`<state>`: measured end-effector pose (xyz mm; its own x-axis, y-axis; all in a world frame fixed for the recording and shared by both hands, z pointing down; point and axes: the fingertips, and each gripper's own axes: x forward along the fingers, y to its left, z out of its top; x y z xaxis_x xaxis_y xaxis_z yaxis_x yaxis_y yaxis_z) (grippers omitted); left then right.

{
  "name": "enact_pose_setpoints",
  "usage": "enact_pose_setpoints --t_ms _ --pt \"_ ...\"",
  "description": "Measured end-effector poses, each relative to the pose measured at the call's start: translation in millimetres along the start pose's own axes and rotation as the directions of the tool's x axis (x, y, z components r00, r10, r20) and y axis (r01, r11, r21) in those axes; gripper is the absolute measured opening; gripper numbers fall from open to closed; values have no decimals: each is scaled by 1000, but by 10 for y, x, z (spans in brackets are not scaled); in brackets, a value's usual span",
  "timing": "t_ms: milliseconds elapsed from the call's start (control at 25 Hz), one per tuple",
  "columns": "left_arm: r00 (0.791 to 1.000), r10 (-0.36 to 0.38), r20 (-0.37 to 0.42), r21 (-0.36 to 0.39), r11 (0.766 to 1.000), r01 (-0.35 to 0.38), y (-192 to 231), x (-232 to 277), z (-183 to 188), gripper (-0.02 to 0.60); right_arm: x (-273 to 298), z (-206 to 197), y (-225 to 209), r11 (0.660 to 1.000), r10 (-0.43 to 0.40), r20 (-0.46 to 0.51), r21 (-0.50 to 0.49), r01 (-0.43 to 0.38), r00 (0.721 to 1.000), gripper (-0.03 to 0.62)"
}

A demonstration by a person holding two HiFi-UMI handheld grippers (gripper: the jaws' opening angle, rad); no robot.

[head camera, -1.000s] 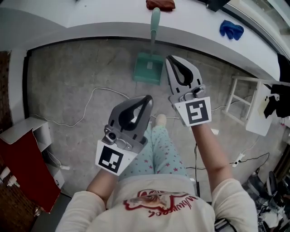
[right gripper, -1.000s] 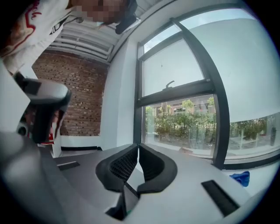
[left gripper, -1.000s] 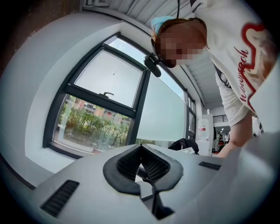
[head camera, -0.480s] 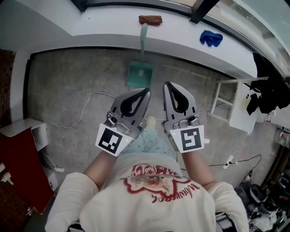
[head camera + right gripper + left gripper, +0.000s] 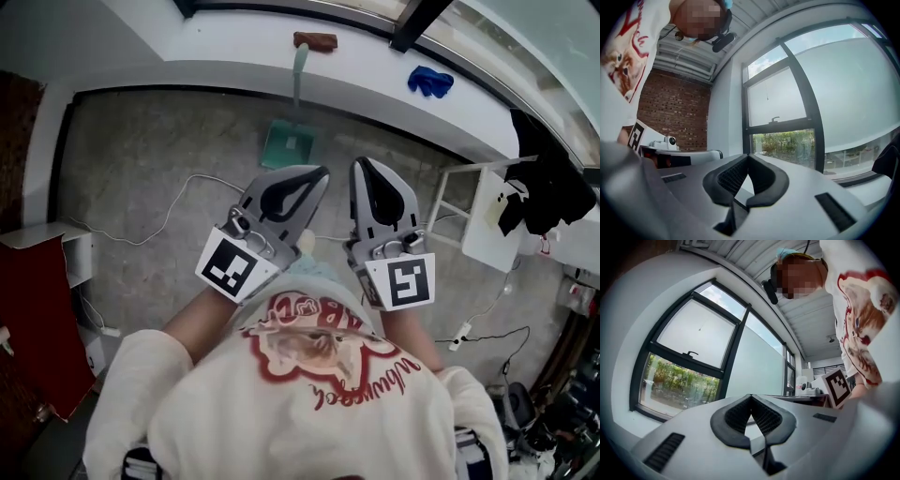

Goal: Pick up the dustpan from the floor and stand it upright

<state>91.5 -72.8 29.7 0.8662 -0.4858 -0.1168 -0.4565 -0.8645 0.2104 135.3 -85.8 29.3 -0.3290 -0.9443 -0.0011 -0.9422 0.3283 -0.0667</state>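
Left gripper and right gripper: I'm holding both closed, empty; dustpan is standing against the wall edge, with open floor beside it.

Workshop-like room: bare concrete floor, loose cables, brick wall.

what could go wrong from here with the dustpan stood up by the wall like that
1. The dustpan stands on bare floor with its handle seemingly propped only against the white ledge; it may slide or topple.
2. The left hand-held gripper and the right hand-held gripper are shut, empty and held well clear of it, so neither could catch it.
3. A white cable loops over the floor near the person's feet: a trip risk.
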Motion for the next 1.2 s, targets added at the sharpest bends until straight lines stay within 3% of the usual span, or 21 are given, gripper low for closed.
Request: enact_pose_setpoints --t_ms 360,800,960,1200 --pt "997 71 44 50 996 -73 -159 -224 10 18 -198 -97 236 997 75 11 3 -75 997 25" --pt "998 55 38 46 997 -57 -459 -540 52 18 -500 -150 556 995 99 -16 -3 -99 995 25" --pt "997 42 58 41 998 -45 -544 -865 135 18 -634 -153 889 996 86 -7 -14 -86 996 25" --pt "998 26 61 56 998 -29 -795 -1788 272 18 -1032 -113 1703 999 49 18 -17 -49 999 25"
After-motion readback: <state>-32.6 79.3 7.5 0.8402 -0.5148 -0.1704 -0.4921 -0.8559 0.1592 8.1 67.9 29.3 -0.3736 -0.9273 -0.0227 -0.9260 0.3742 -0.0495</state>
